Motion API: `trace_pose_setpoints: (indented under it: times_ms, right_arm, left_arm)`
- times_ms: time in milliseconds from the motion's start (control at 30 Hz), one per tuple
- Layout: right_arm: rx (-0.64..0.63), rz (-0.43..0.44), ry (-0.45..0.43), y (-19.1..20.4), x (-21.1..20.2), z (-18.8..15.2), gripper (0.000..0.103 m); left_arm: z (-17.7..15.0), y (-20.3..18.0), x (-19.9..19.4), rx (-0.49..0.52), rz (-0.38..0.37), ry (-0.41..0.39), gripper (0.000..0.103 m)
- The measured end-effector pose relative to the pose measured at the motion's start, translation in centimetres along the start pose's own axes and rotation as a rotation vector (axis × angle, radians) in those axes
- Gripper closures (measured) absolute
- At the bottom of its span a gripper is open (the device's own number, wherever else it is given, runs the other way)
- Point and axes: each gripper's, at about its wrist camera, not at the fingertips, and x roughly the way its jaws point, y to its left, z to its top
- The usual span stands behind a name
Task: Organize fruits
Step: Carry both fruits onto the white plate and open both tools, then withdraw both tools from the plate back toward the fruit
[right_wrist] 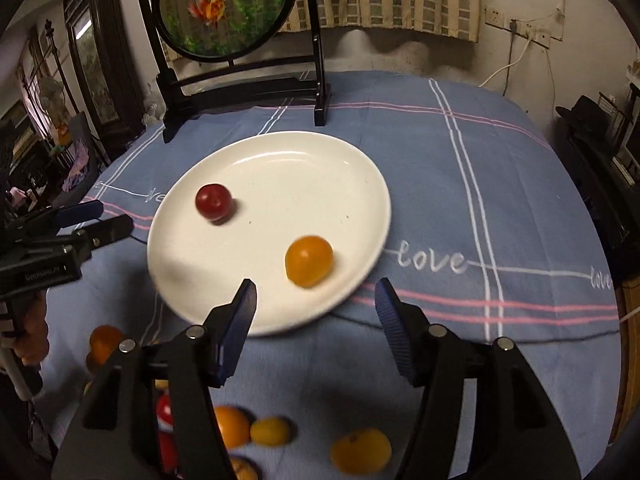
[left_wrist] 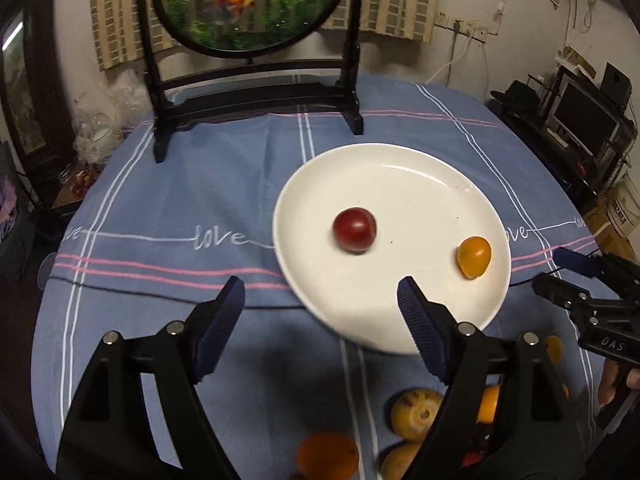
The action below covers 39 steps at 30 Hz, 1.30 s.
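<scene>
A white plate lies on the blue tablecloth and holds a dark red fruit and a small orange fruit. My left gripper is open and empty, hovering over the plate's near left rim. My right gripper is open and empty, just short of the orange fruit at the plate's near edge; it also shows in the left wrist view. Several loose orange and yellow fruits lie on the cloth below both grippers.
A round fish-picture screen on a black wooden stand stands at the back of the table. The blue tablecloth covers the table. Room clutter lies beyond the table edges.
</scene>
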Motion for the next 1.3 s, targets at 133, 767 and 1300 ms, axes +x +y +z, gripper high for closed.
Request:
trace_pose_setpoints:
  times_ms: [133, 767, 1300]
  right_arm:
    - [0.066, -0.009, -0.027, -1.3, -2.6, -2.2, 0.041]
    - [0.244, 0.01, -0.054, -2.7, -9.6, -16.8, 0.04]
    - [0.201, 0.063, -0.008, -0.2, -8.6, -18.2, 0.04]
  left_arm:
    - [-1.5, 0.2, -2.6, -0.016, -0.031, -0.016, 0.018]
    - [-15.6, 1.4, -7.6, -0.034, -0.005, 0.049, 0.015]
    - [-18.3, -0.3, -5.6, -0.032, 0.025, 0.108, 0.015]
